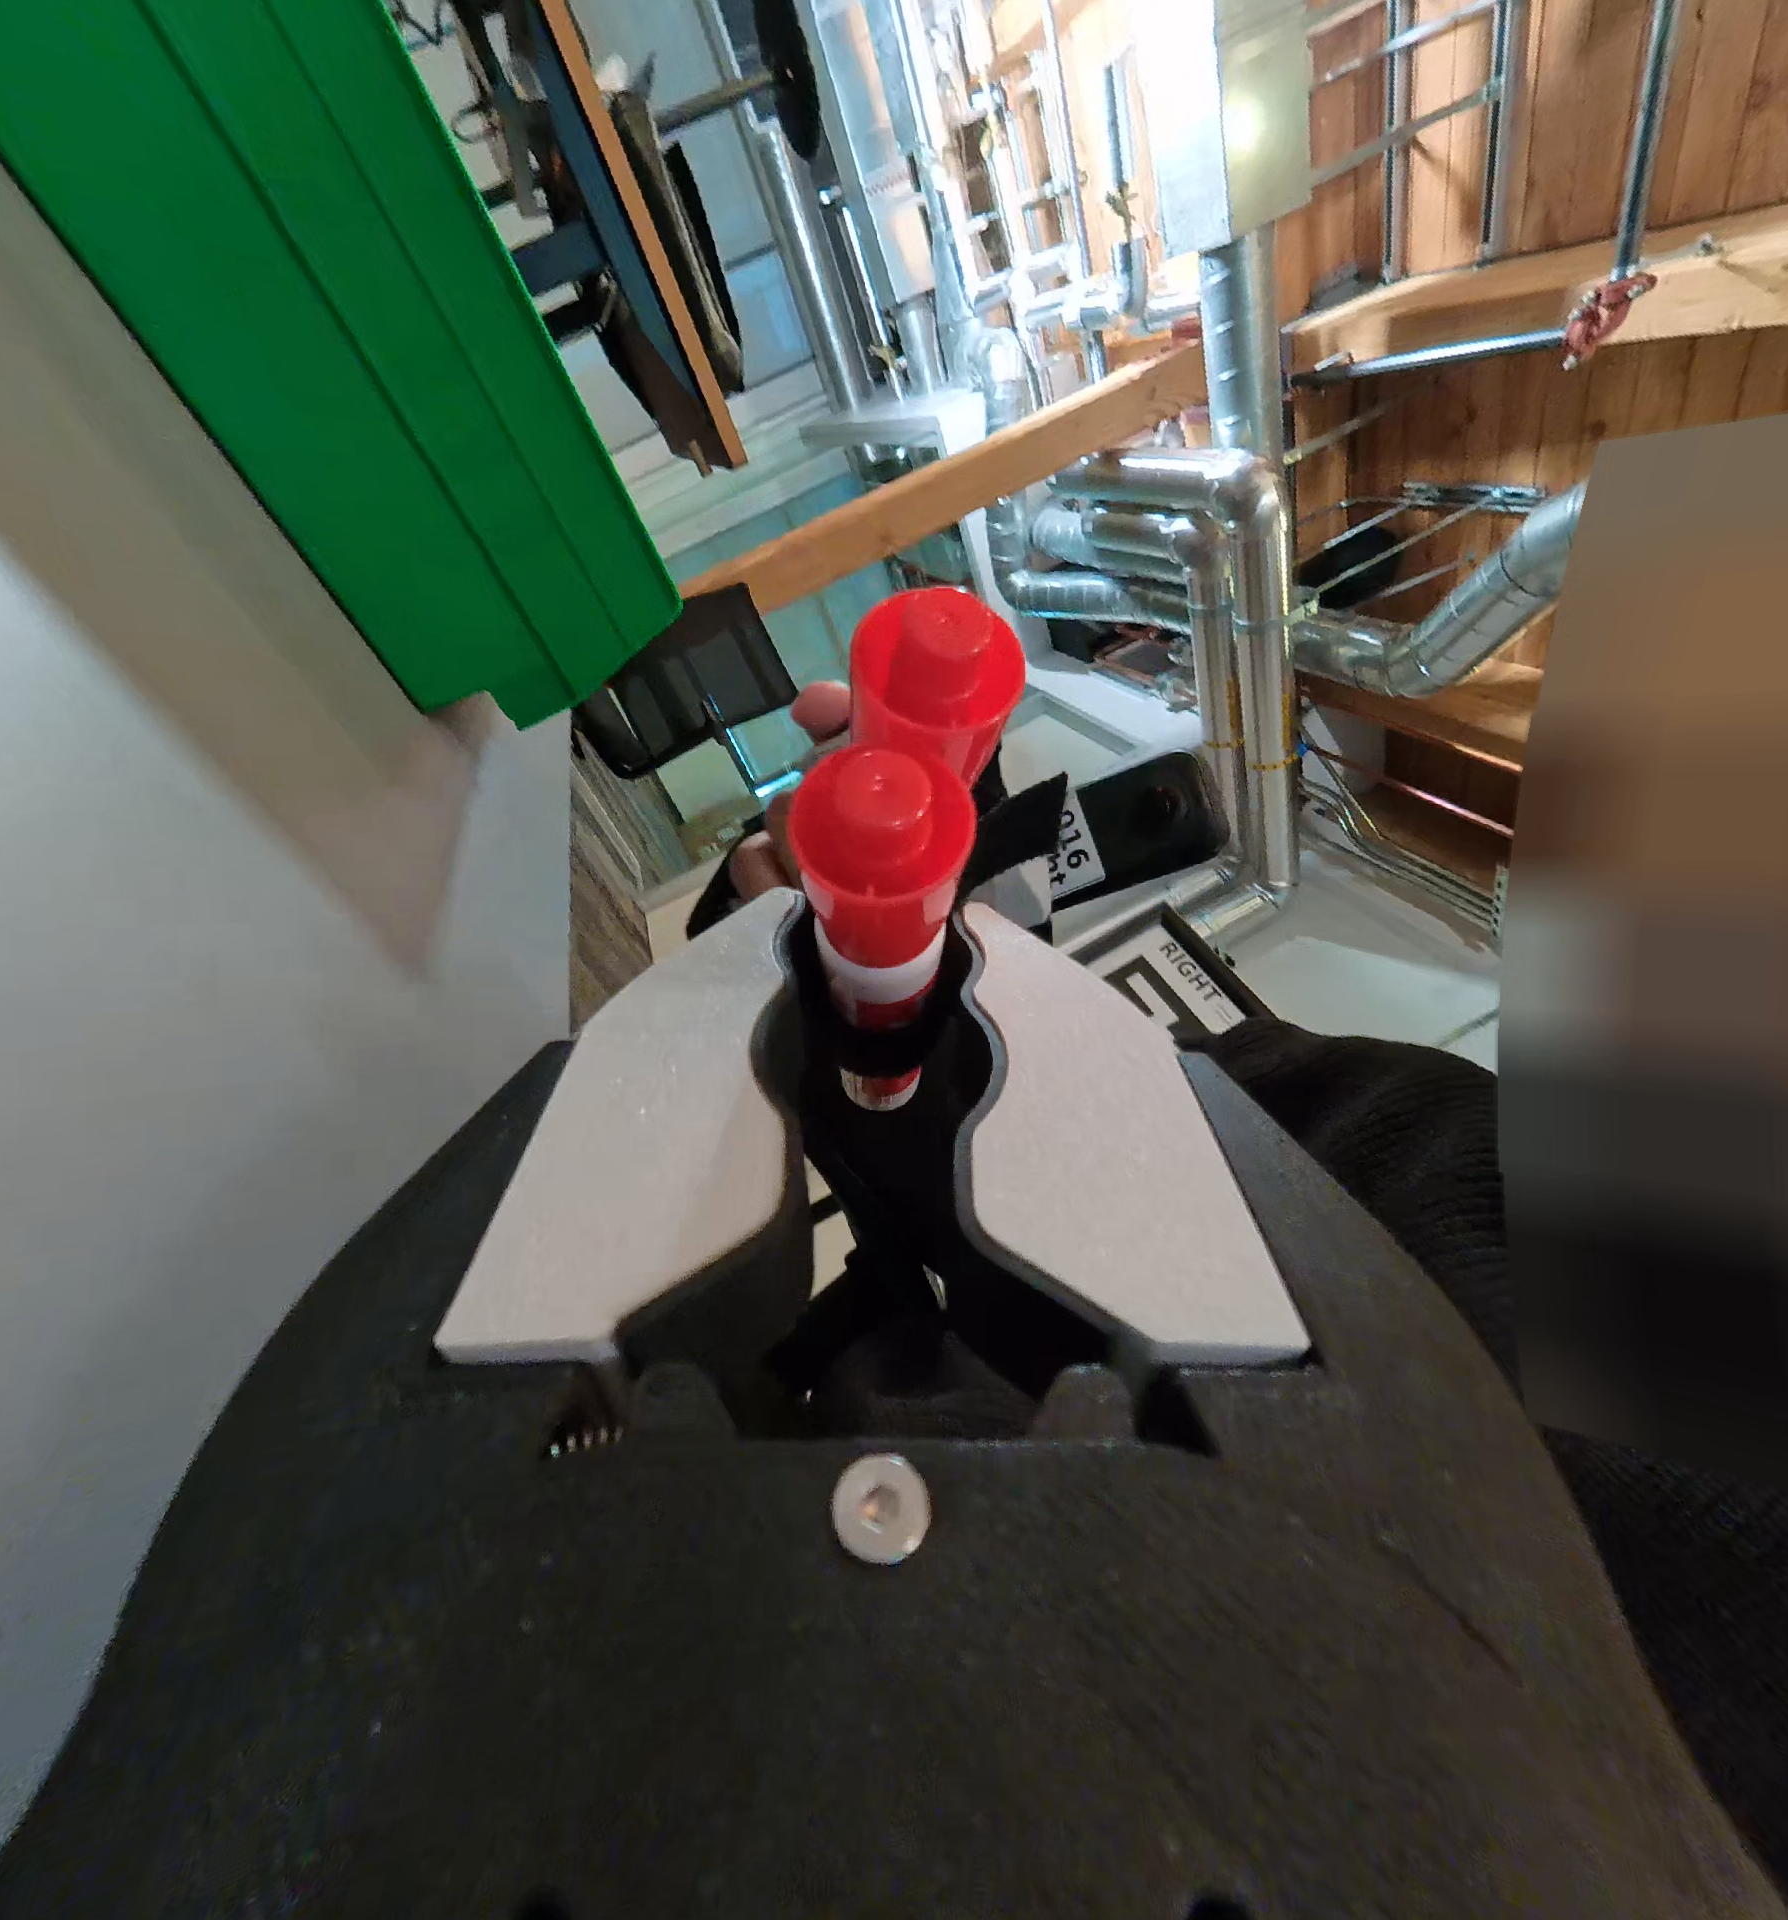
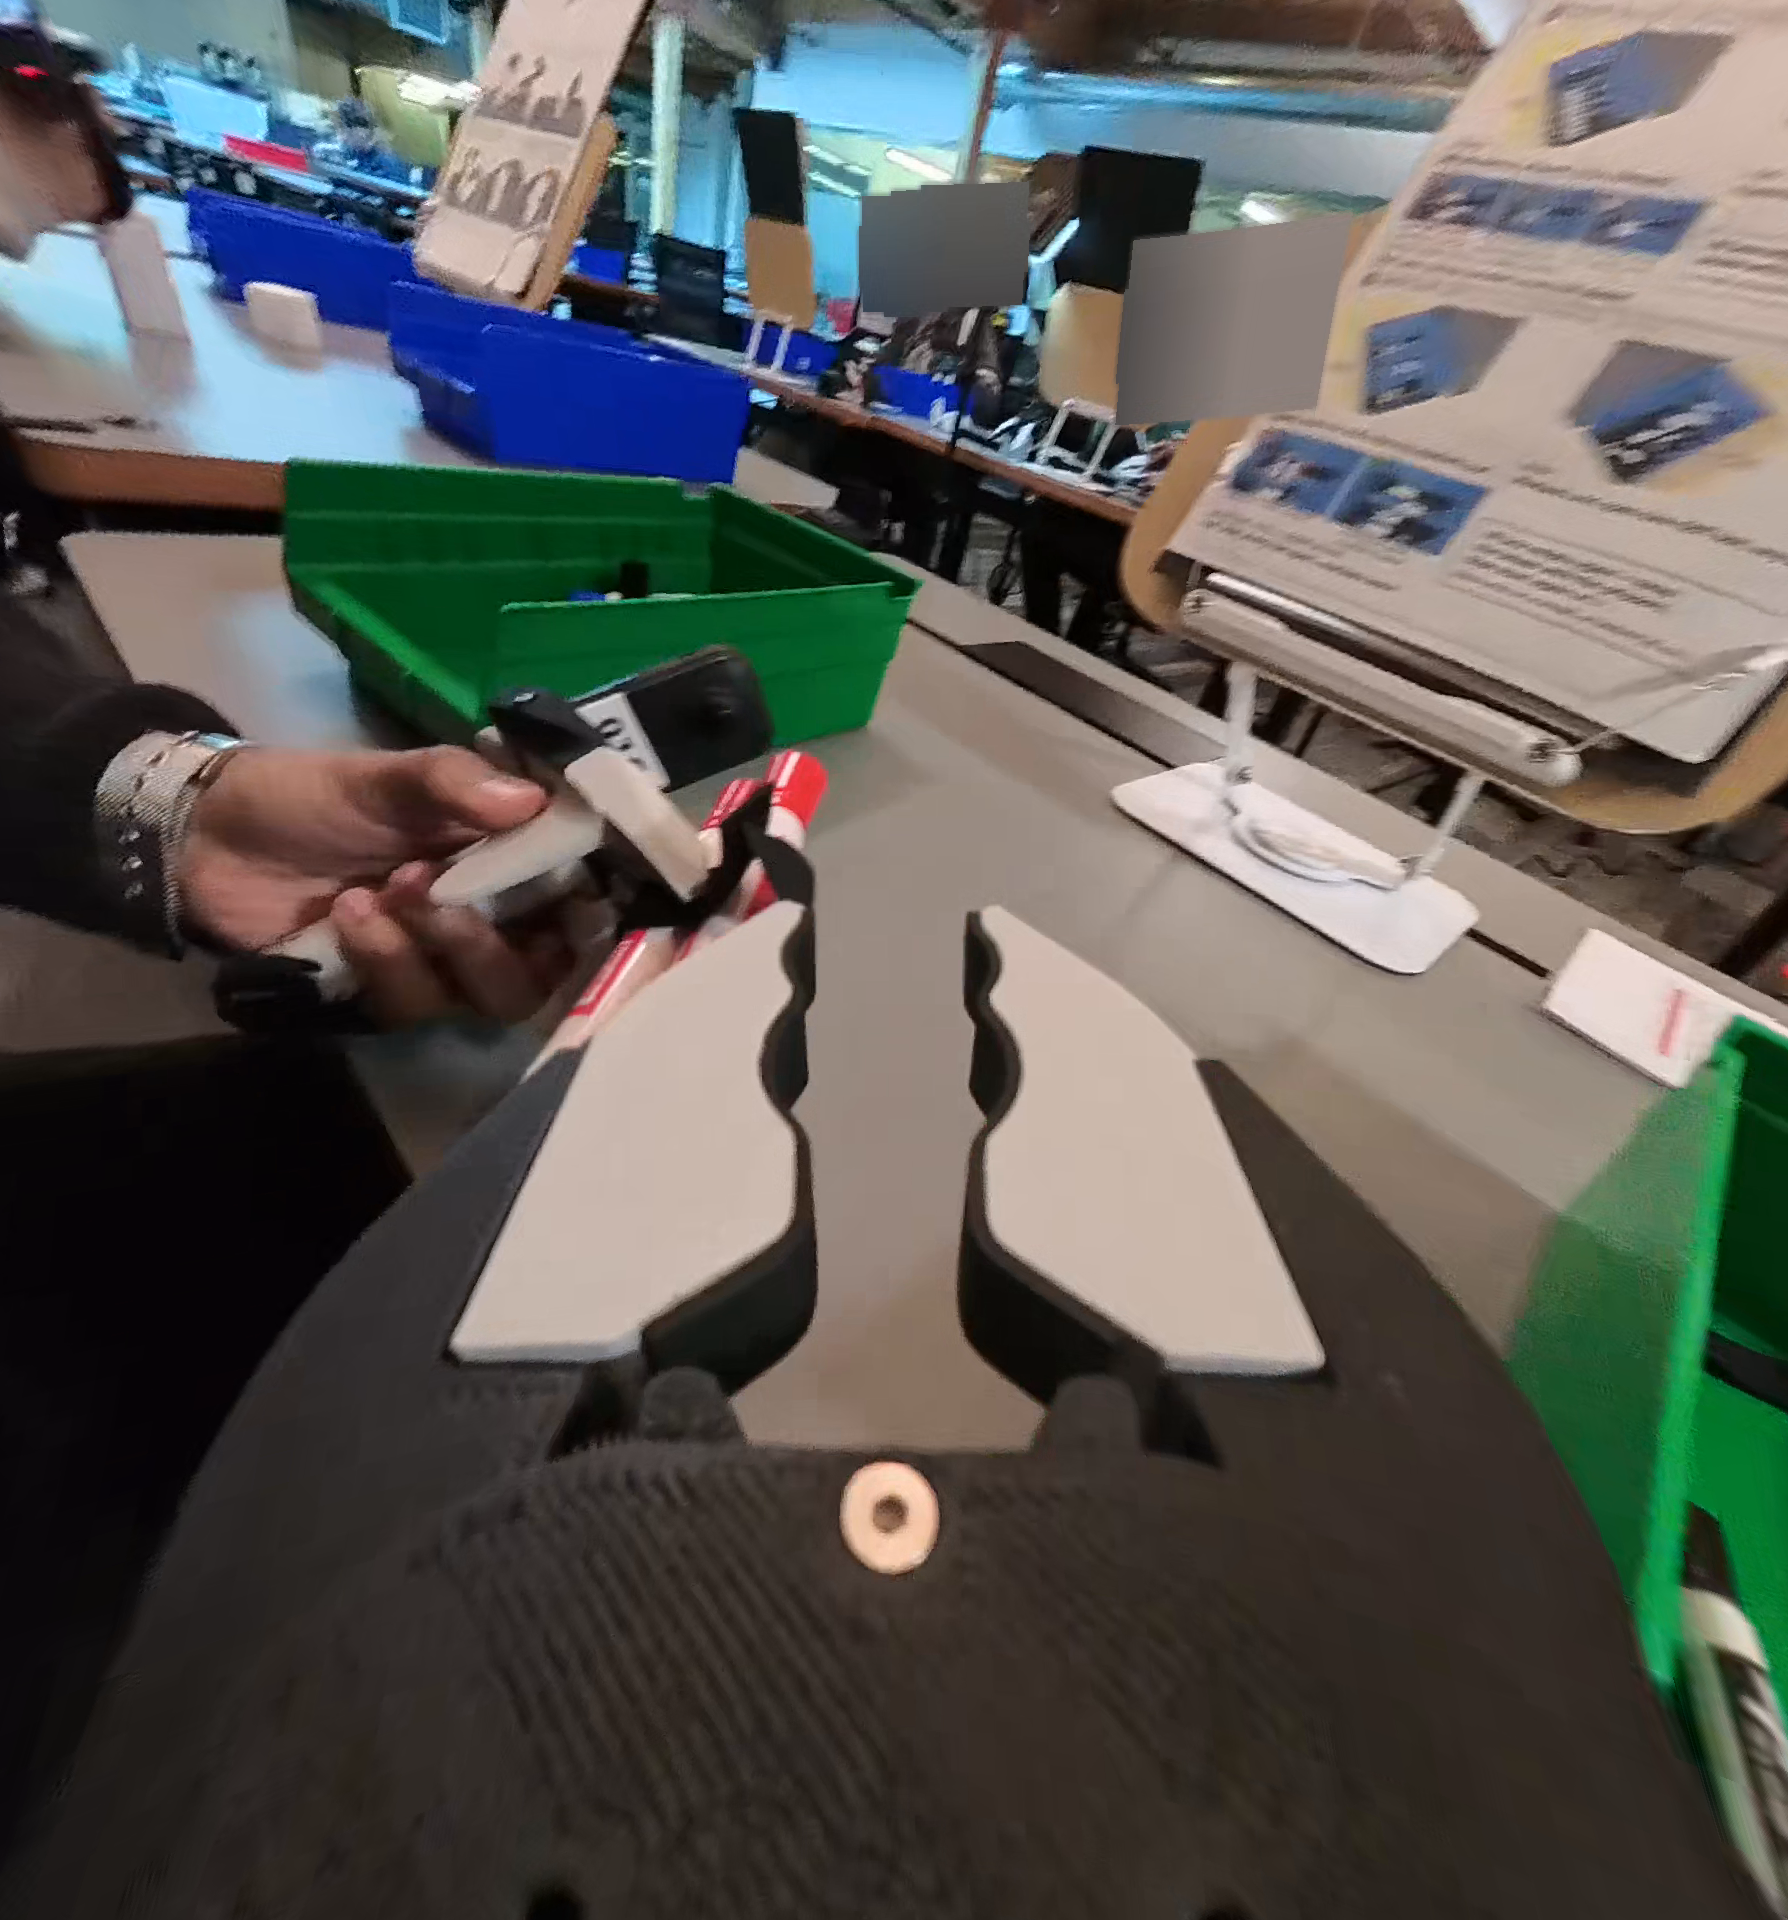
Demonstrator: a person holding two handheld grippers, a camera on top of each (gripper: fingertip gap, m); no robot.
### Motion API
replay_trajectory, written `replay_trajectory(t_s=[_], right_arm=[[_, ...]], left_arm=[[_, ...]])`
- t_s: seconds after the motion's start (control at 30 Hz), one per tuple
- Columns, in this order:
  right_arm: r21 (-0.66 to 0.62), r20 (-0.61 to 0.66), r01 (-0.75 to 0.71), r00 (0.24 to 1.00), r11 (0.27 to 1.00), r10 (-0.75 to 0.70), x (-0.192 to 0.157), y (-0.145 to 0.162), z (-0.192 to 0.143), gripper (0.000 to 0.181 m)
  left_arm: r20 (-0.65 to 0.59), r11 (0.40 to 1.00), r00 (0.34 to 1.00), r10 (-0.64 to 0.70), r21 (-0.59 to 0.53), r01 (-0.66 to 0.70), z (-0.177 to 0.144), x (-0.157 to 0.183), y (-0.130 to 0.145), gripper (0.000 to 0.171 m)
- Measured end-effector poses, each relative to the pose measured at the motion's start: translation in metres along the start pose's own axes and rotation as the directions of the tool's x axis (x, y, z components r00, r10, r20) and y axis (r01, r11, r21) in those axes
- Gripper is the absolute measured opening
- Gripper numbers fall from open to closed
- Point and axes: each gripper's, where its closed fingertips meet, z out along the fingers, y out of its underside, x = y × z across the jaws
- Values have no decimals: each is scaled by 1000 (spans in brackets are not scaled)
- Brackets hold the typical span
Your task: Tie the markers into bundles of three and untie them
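Your left gripper point(image 1: 874, 935) pinches a bundle of red-capped markers point(image 1: 879, 862), apparently strapped by a black band point(image 1: 874, 1065), caps forward, raised clear of the grey table point(image 2: 1129, 914). Two caps show; a third marker may be there, but blur prevents confirmation. Your right gripper point(image 2: 890, 925) stands spread and empty beside them, with two green bins point(image 2: 599, 623) nearby.
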Motion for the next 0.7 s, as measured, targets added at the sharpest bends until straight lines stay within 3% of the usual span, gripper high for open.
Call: replay_trajectory(t_s=[0.23,0.4,0.53,0.7], right_arm=[[-16,104,-10,994,1000,12,-22,8,5,24],[-17,101,35,994,999,-33,-21,8,3,2],[-30,150,-204,967,978,207,-18,7,6,2],[-127,81,-378,917,917,390,-10,24,13,2]], left_arm=[[-45,997,999,-19,-77,16,15,9,21,24],[-78,997,996,-36,-73,30,21,14,25,24],[-82,998,997,-6,-66,0,21,16,23,24],[-74,996,995,63,-54,-67,20,22,19,24]])
